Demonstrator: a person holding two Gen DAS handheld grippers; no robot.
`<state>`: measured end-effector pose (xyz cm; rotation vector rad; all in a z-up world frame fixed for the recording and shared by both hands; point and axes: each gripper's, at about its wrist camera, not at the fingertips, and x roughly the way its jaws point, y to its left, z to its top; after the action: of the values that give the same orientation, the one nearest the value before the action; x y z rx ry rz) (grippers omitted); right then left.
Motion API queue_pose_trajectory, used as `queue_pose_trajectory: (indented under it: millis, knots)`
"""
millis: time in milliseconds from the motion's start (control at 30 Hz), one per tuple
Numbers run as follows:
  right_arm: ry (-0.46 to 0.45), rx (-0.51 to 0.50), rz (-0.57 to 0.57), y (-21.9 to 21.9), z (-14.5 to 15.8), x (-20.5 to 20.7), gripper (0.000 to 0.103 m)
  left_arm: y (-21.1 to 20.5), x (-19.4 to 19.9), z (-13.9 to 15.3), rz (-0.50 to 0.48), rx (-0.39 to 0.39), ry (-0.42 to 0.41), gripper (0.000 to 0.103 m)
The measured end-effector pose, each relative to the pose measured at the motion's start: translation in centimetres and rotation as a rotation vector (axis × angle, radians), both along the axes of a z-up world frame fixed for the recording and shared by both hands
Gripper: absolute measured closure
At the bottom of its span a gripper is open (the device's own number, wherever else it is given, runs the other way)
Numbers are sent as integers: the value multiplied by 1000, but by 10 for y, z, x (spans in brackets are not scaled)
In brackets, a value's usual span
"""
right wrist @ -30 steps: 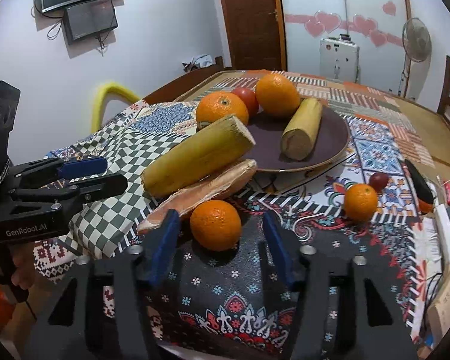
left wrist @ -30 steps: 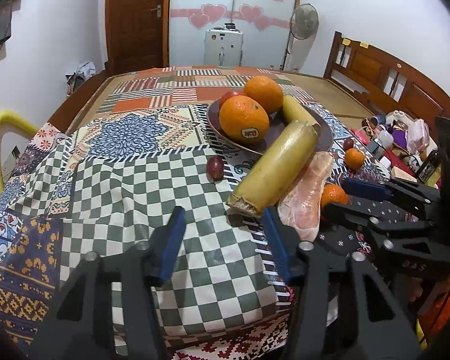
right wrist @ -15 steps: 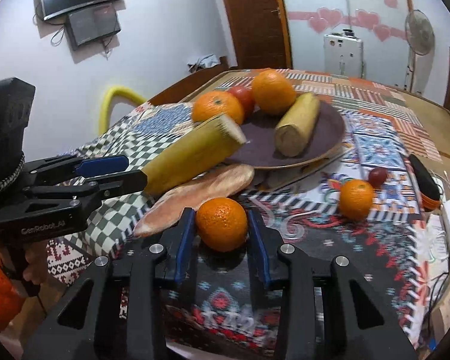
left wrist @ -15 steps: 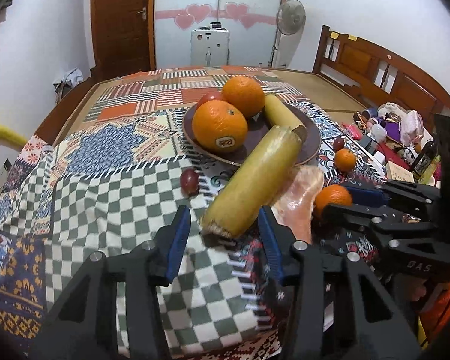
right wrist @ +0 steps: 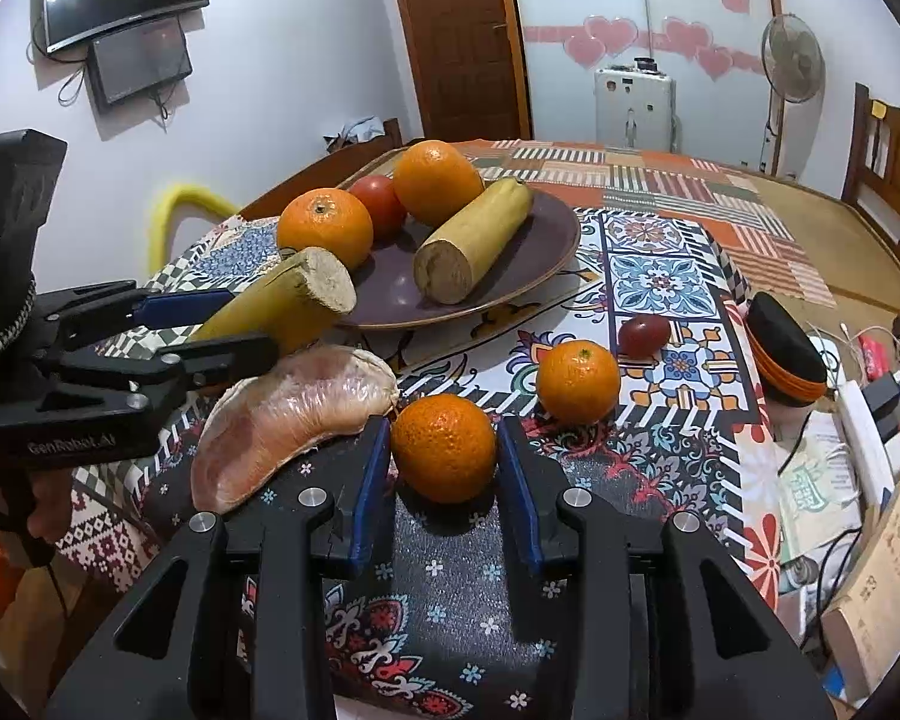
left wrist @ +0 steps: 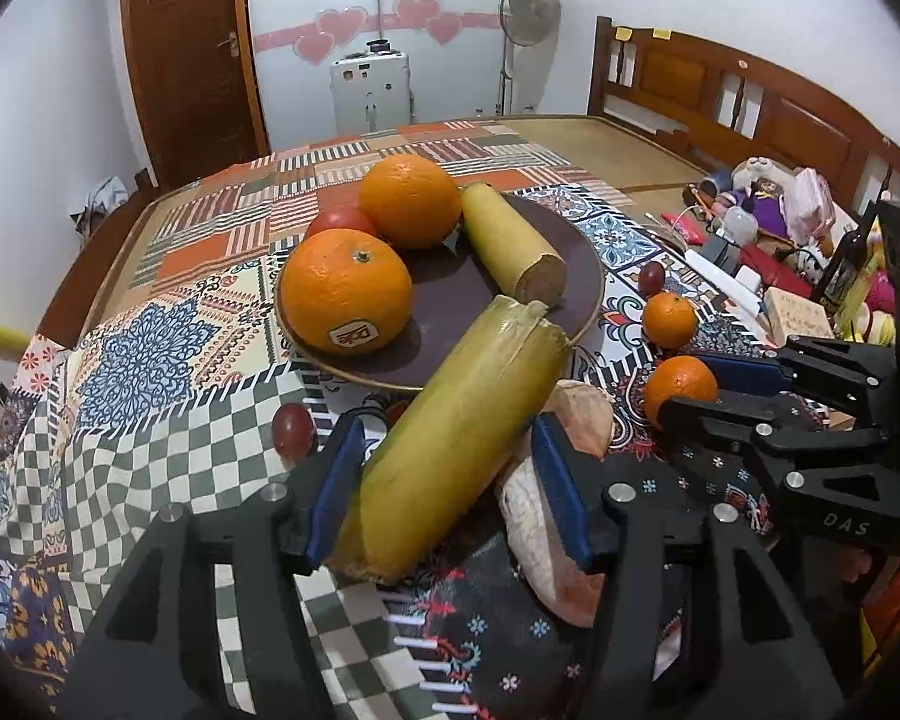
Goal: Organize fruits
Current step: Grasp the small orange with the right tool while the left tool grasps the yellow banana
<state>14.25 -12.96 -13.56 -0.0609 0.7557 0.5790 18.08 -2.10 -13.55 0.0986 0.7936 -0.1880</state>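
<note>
A yellow cane piece [left wrist: 456,456] lies on the tablecloth, its far end at the rim of the dark plate [left wrist: 588,294]. My left gripper [left wrist: 444,492] has its jaws around the piece's near half, with small gaps showing. It also shows in the right wrist view [right wrist: 210,330]. My right gripper [right wrist: 444,468] is shut on a small orange [right wrist: 444,447] that rests on the cloth. The plate holds two big oranges [left wrist: 345,291], a red fruit [left wrist: 339,222] and a second cane piece [left wrist: 513,246]. A wrapped pink pomelo wedge [right wrist: 288,414] lies between the grippers.
A second small orange [right wrist: 578,382] and a dark red fruit [right wrist: 645,336] lie right of the plate. Another dark red fruit [left wrist: 294,429] lies left of the cane. Clutter [right wrist: 858,420] fills the table's right side. A yellow chair back [right wrist: 180,210] stands at the left.
My left gripper moved forward, so the cane piece now lies between its jaws. My right gripper closed in on the small orange.
</note>
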Motion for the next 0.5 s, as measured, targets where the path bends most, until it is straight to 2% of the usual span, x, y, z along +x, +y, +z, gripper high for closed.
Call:
queue_pose_trajectory:
  millis: [200, 500]
  knots:
    - [22, -2, -12, 2, -8, 4, 61, -3, 5, -4, 4, 18, -16, 44]
    - [3, -2, -5, 2, -5, 0, 61, -4, 1, -5, 3, 31, -61, 48]
